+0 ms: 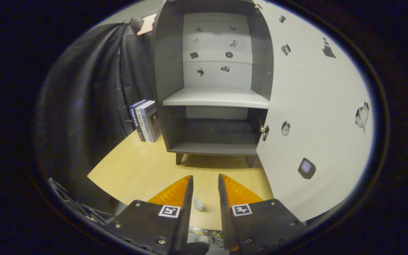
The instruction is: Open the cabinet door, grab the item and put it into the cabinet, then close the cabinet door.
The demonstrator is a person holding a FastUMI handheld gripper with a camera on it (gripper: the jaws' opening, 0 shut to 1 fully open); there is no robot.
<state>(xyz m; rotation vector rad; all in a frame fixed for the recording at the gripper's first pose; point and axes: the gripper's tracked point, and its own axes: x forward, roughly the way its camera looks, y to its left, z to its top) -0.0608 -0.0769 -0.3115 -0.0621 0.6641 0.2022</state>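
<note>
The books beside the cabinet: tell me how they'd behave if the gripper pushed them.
The books stand upright with spines out, close beside the cabinet, so they would probably topple away from it or slide together on the smooth wooden table. They look stiff and fairly heavy. The gripper hangs well short, fingers slightly apart.

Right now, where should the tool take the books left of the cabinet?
Probably the spine edge near the top, coming from the front. The books stand upright on the table, spines toward us, close beside the cabinet wall, so the top leaves the open tool room.
</note>
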